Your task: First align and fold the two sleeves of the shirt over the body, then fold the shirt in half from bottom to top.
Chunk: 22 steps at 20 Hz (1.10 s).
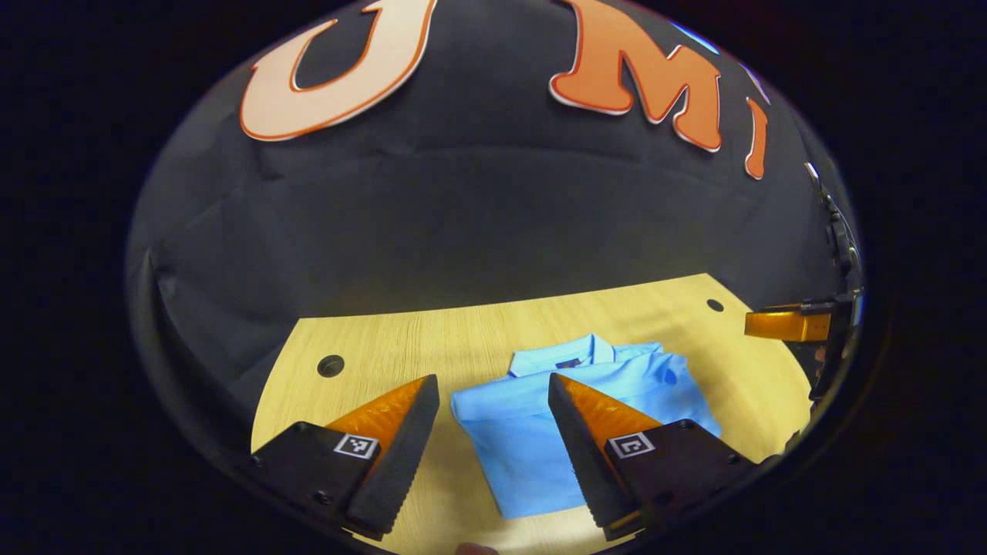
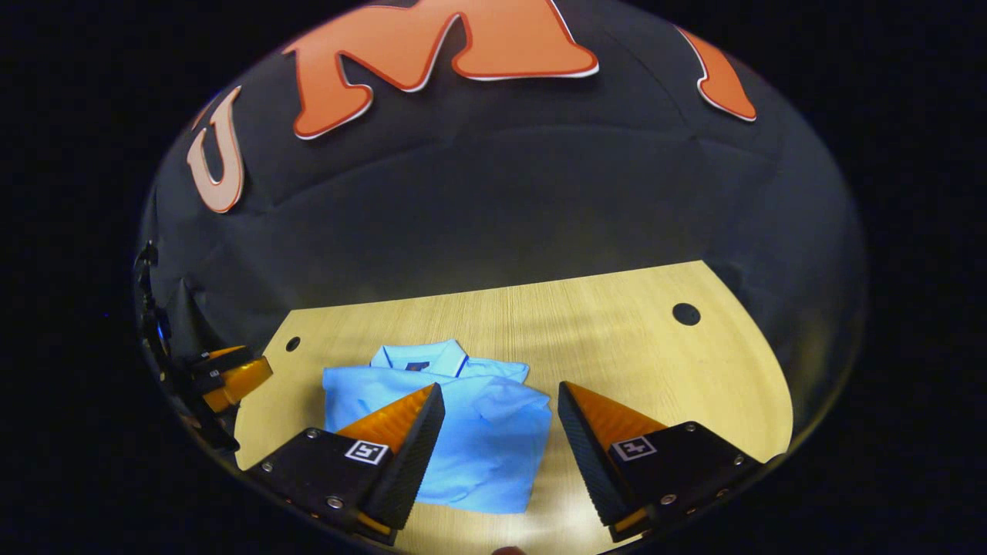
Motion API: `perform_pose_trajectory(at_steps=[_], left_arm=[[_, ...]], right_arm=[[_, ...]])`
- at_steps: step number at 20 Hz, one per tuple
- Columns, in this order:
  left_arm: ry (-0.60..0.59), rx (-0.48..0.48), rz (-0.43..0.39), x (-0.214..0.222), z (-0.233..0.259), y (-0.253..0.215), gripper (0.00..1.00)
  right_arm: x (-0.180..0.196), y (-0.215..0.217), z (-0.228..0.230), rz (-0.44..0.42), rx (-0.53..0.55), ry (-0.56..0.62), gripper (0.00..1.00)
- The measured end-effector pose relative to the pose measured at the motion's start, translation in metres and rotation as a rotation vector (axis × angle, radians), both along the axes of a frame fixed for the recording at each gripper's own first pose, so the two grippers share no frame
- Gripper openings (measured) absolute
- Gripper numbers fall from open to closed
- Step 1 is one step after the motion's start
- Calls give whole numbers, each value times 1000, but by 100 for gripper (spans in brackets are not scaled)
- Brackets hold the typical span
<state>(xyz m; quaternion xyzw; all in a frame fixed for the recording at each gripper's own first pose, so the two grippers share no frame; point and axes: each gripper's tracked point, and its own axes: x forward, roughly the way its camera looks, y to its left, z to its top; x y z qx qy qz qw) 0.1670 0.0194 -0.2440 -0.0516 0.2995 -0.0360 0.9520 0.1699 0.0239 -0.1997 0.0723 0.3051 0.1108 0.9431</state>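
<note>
A recording booth: black cloth wall (image 1: pixel 493 231) behind a wooden table (image 2: pixel 617 324) with holes.

A light wooden desk (image 1: pixel 478 331) with two small round holes (image 1: pixel 331 365) near its far corners stands against a black cloth wall (image 1: pixel 478 216).

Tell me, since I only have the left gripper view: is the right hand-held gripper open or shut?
Observer: Open. In the right gripper view, the right hand-held gripper has its fingers spread apart and grips nothing.
Operator: The near right corner of the shirt is hidden for me. How does it lie?
Observer: The right gripper view shows that corner of the shirt lying flat on the table, with no fabric hanging over the table's edge.
</note>
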Motion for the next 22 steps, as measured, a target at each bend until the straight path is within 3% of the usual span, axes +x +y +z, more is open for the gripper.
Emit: perform_pose_trajectory(at_steps=[6,9,15,22], left_arm=[[-122,30,51,-73,68,-18,93],[-147,-14,82,-120,100,-39,93],[-259,7,183,-205,155,-65,94],[-395,45,251,-292,198,-90,93]], right_arm=[[-64,-26,57,-4,-42,-162,92],[-103,-34,82,12,-17,-223,92],[-174,-59,121,21,17,-352,92],[-243,-74,150,95,-21,-507,92]])
